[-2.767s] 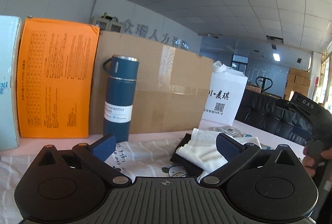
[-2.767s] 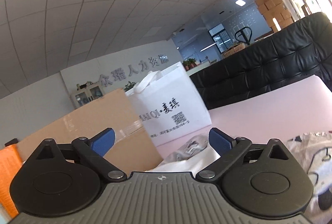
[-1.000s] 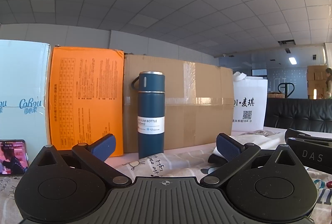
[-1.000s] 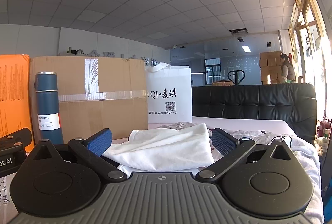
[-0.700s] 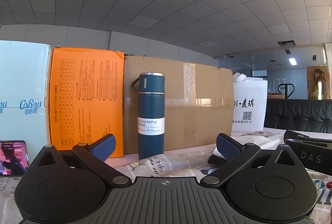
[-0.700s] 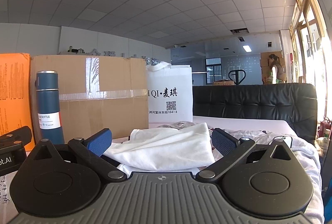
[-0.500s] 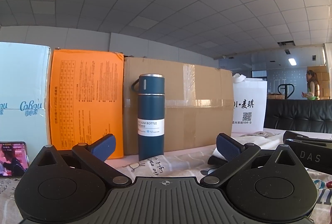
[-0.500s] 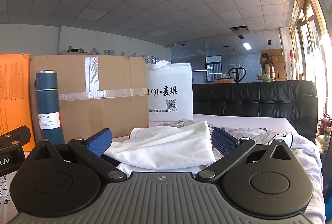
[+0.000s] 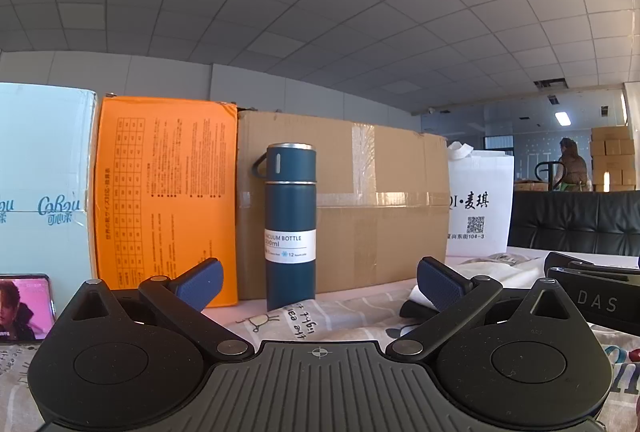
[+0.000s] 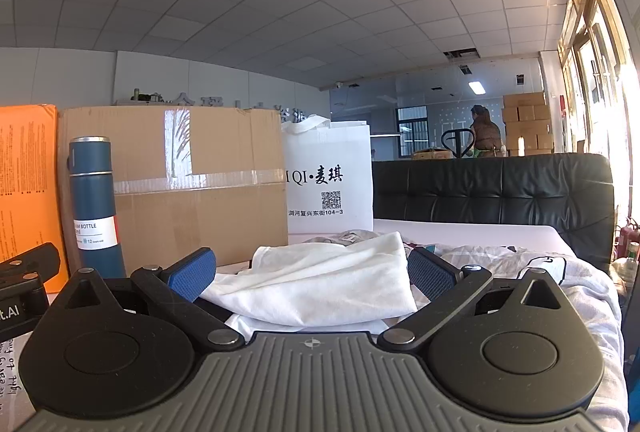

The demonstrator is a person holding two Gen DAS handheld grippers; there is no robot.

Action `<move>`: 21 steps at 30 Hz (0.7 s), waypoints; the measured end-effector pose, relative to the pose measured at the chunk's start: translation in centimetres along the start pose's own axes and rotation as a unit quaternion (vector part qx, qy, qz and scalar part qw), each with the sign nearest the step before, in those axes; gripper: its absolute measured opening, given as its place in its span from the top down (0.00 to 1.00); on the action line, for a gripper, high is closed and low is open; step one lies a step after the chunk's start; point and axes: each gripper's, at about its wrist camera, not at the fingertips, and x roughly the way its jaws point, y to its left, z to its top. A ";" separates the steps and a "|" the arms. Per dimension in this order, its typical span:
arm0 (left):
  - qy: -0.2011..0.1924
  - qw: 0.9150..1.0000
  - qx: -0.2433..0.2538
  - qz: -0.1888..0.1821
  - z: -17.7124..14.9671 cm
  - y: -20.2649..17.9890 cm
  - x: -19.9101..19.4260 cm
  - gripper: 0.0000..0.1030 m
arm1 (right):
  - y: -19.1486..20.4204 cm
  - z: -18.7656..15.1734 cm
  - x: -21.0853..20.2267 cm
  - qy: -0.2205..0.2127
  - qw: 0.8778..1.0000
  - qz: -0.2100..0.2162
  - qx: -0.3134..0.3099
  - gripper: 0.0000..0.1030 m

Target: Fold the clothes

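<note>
Both the left gripper [image 9: 319,282] and right gripper [image 10: 311,269] were spread apart, empty; white garment [image 10: 320,282] looked soft, light, best pinched at a near edge.

The pale blue carton [image 9: 40,184] was cut off by the left wrist view's left edge, its printed name only partly readable. The phone screen [image 9: 24,306] below it was clipped there too. A white shopping bag [image 9: 480,208] lost its first letters behind the taped brown cardboard box [image 9: 360,200]. In the right wrist view, the crumpled white garment [image 10: 320,284] ran under the gripper body, its lower part hidden, and the orange printed box [image 10: 24,184] was cropped at the left.
</note>
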 end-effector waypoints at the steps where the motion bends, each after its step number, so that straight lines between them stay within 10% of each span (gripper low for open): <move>1: 0.000 1.000 0.000 0.000 0.0 0.0 0.0 0.00 | 0.0 0.0 0.0 0.000 1.000 0.000 0.000 0.00; 21: 0.000 1.000 0.001 -0.001 0.0 -0.1 0.0 0.00 | -0.1 0.0 0.0 0.002 1.000 0.000 0.003 0.00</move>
